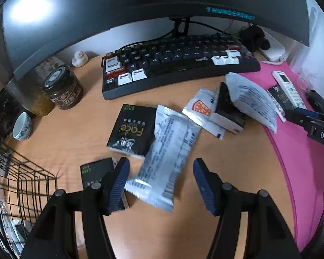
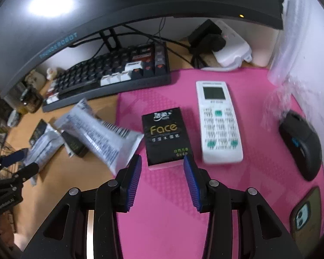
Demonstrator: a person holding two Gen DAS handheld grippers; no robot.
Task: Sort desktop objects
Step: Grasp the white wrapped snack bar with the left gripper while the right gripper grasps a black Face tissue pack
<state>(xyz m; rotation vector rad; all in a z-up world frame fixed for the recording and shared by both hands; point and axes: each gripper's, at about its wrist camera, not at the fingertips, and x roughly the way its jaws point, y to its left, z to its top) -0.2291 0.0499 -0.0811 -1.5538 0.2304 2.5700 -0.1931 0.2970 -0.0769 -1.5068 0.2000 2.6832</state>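
Well ahead of the left tongs point(image 1: 161, 164), a dark keyboard point(image 1: 179, 62) lies on the wooden bench point(image 1: 80, 118) under a curved monitor point(image 1: 118, 10). Ahead to their left stand a rubber duck point(image 1: 80, 58), a jar point(image 1: 63, 87) and a small cup point(image 1: 22, 126). Right of the right tongs point(image 2: 162, 158), a black mouse point(image 2: 302, 146) and a phone point(image 2: 306, 213) lie on a pink mat point(image 2: 259, 183); a white power strip point(image 2: 233, 47) sits far ahead

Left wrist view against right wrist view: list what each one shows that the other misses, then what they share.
Only the left wrist view shows the wire basket, the rubber duck and the small cup. Only the right wrist view shows the black mouse and the phone. Both show the keyboard, the white remote, the pink mat and black Face packs.
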